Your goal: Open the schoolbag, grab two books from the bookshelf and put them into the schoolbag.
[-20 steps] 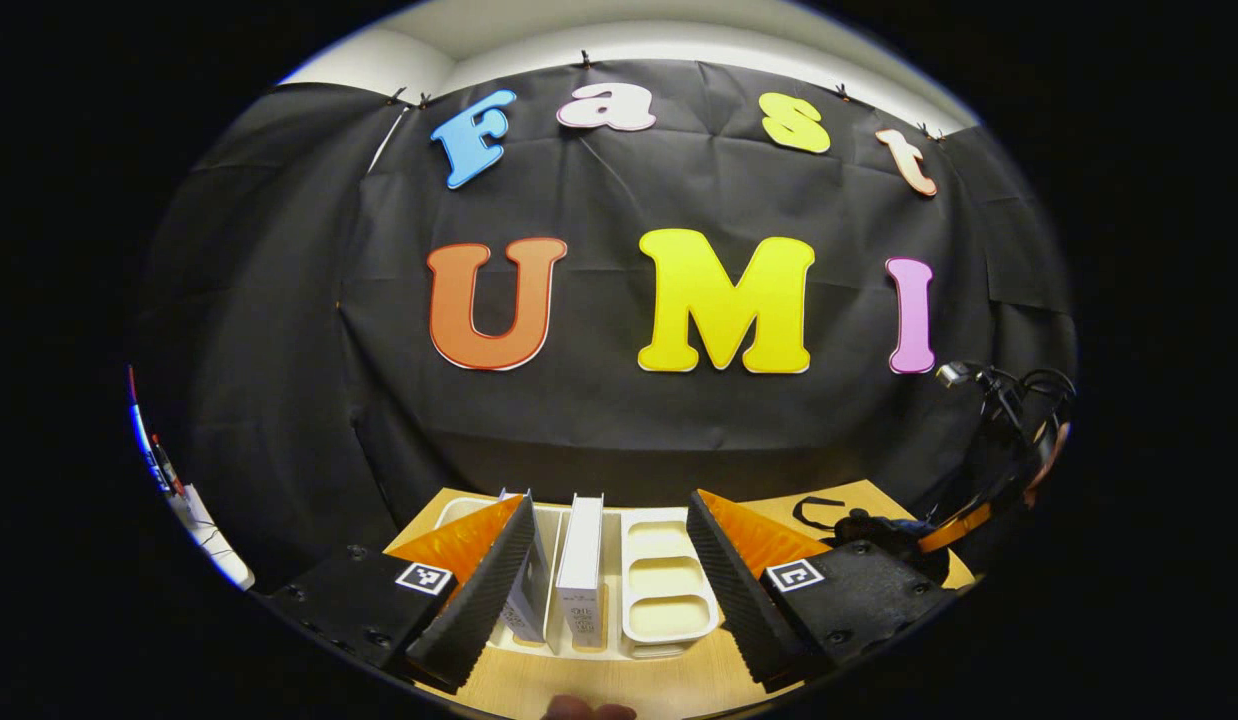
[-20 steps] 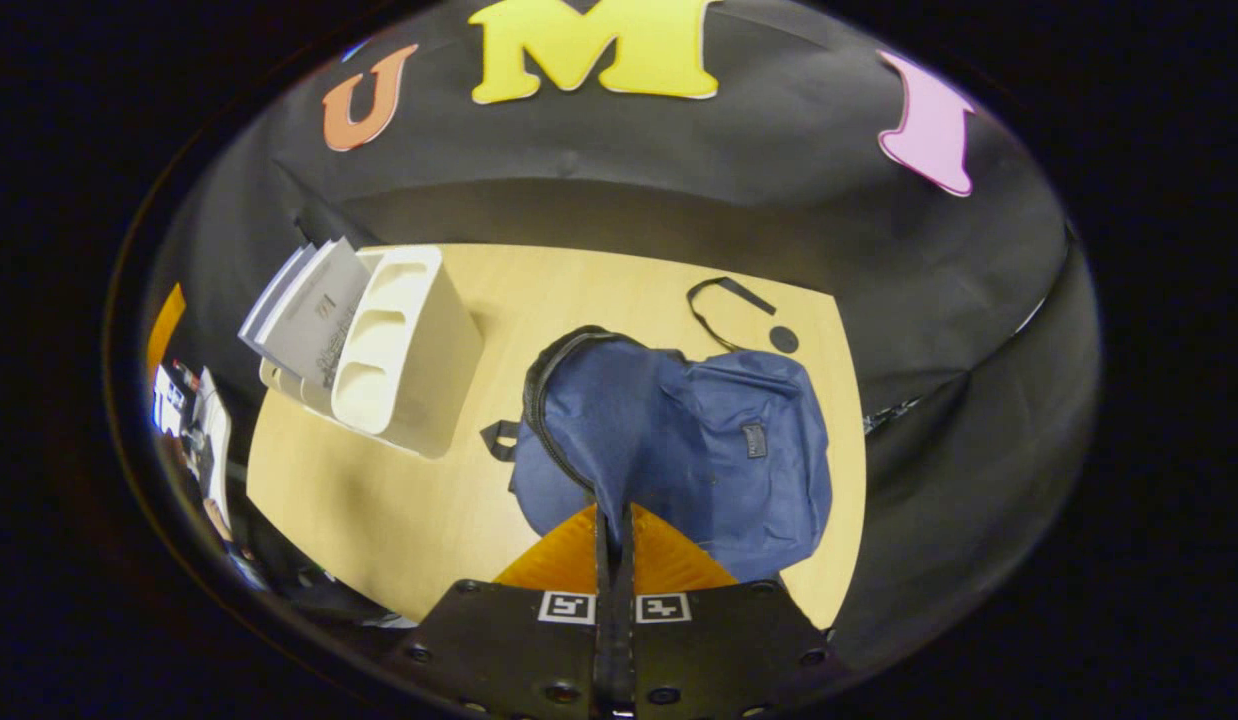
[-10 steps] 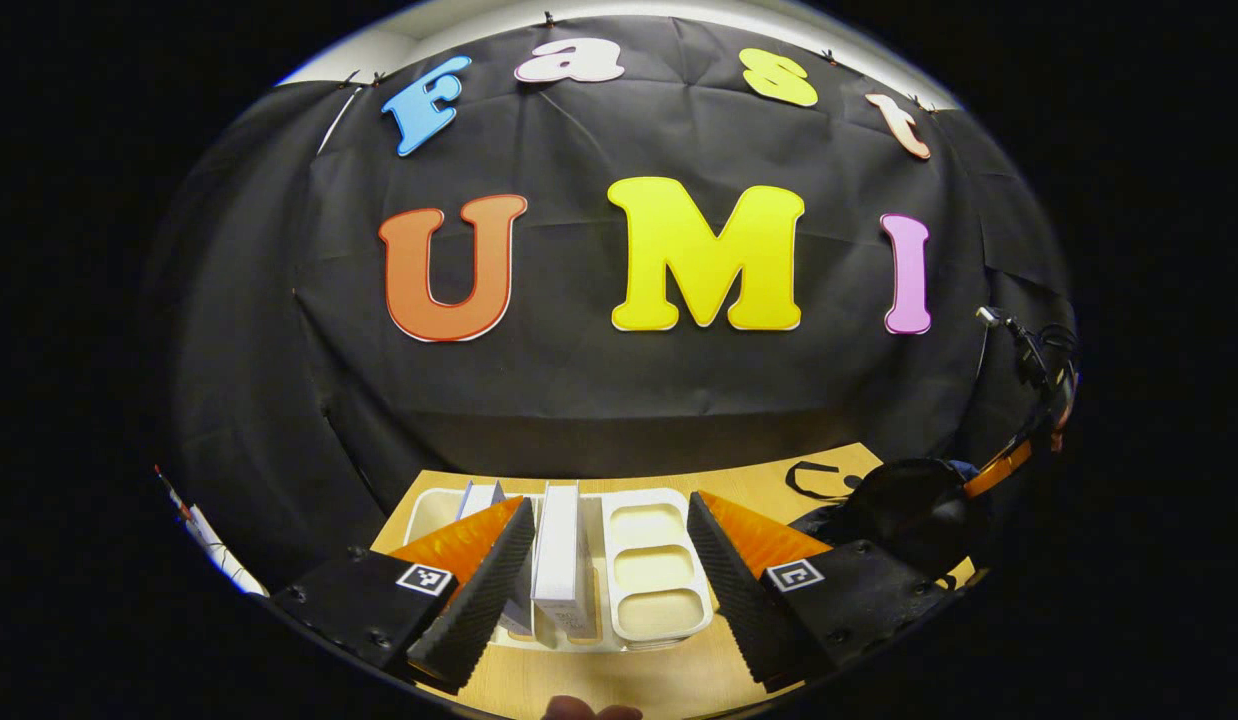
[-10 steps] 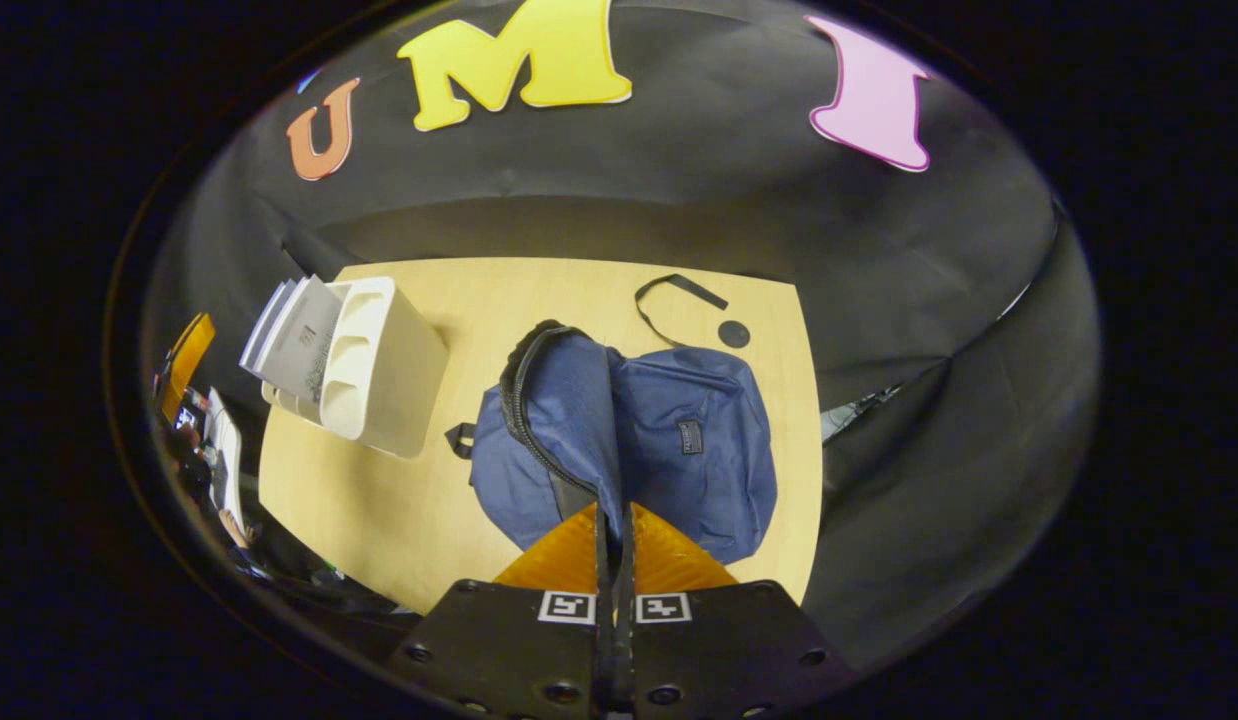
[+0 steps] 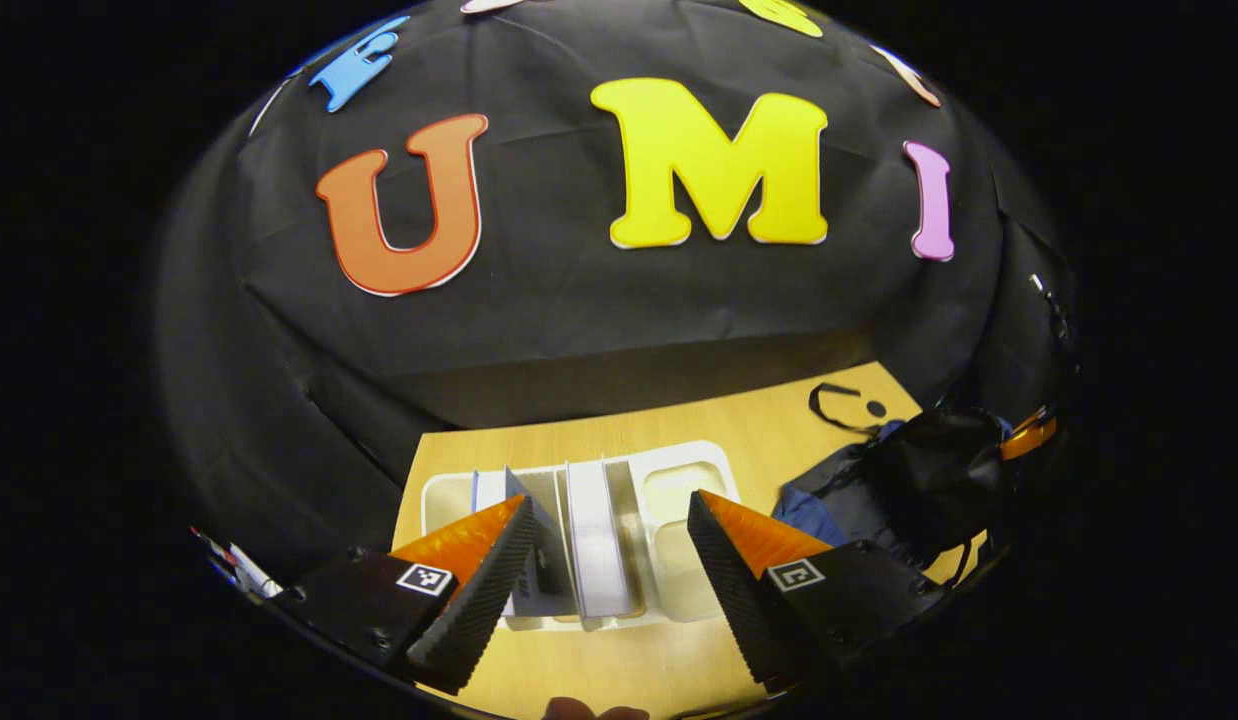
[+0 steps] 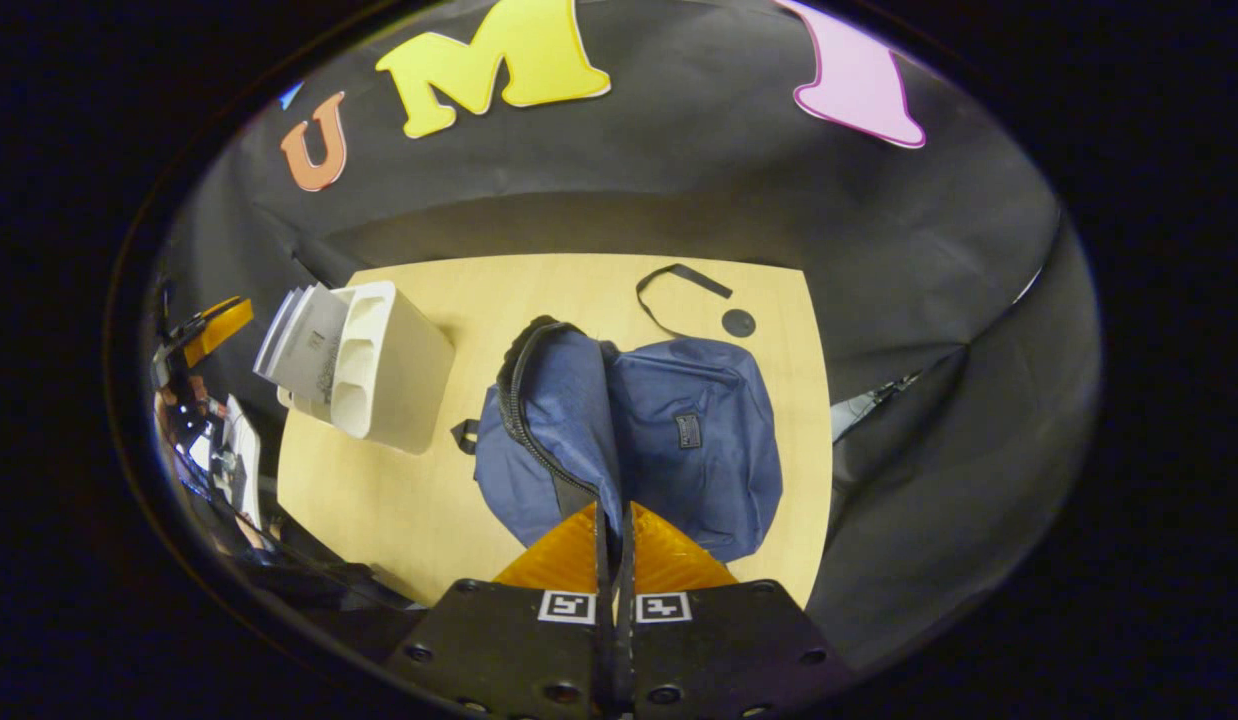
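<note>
A blue schoolbag (image 6: 694, 440) lies on the wooden table (image 6: 379, 500), its zipper mouth (image 6: 524, 390) gaping at its left side. My right gripper (image 6: 614, 512) is shut on a fold of the bag's cloth and holds it raised. A white bookshelf rack (image 5: 679, 475) stands on the table with a white book (image 5: 594, 535) and a grey book (image 5: 539, 545) upright in its slots. Above the rack hovers my left gripper (image 5: 607, 512), open, with the books showing between its fingers, not touching. In the right gripper view the rack (image 6: 394, 365) and books (image 6: 304, 340) stand left of the bag.
A loose black strap (image 6: 674, 290) and a small black disc (image 6: 738, 322) lie on the table behind the bag. In the left gripper view the bag (image 5: 879, 480) sits right of the rack. Bare wood shows in front of the rack (image 5: 619, 660).
My left gripper has tipped down and moved over the rack, so the books now lie between its open fingers. The right gripper keeps hold of the bag's cloth, barely shifted.
</note>
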`<control>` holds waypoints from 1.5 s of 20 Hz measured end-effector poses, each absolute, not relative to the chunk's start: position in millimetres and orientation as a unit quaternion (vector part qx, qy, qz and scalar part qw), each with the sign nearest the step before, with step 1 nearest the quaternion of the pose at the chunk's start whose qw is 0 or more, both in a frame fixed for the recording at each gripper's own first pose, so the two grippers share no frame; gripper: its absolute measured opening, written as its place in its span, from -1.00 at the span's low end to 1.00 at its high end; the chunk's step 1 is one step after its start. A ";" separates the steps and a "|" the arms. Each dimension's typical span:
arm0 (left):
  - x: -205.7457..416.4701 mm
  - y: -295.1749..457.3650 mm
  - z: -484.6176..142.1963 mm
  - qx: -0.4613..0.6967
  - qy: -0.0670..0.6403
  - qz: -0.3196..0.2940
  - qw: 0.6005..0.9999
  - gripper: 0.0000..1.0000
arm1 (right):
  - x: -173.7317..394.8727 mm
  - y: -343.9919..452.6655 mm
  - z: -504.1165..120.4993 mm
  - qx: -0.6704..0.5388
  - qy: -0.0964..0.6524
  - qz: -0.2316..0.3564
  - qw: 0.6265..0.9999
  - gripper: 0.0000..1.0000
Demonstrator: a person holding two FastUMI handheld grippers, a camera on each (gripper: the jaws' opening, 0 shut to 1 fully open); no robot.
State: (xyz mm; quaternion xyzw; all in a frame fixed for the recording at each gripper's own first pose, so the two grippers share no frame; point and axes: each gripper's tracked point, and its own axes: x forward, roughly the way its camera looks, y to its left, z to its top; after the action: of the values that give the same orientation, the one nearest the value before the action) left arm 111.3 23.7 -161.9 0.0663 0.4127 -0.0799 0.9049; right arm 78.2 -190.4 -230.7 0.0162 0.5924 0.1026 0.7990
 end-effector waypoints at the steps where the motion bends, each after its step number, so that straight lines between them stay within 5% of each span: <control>1: 108.3 23.0 -168.8 0.068 0.441 -0.088 0.891 1.00 | 77.3 -191.6 -231.3 0.017 0.592 0.105 0.799 -1.00; 12: 104.1 32.3 -231.9 0.056 0.597 -0.072 0.797 0.84 | 73.4 -206.0 -235.3 0.046 0.598 0.117 0.792 -1.00; 21: 98.9 36.4 -261.7 0.027 0.673 -0.065 0.736 1.00 | 64.9 -212.6 -238.8 0.052 0.602 0.120 0.788 -1.00; 30: 101.5 44.0 -271.9 0.053 0.704 -0.056 0.706 0.56 | 64.3 -220.0 -237.9 0.049 0.601 0.123 0.788 -1.00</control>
State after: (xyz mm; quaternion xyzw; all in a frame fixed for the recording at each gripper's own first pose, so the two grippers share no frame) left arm 101.5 44.0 -271.9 0.0531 0.7036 -0.0556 0.7064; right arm 64.3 -220.0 -237.9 0.0492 0.6006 0.1230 0.7885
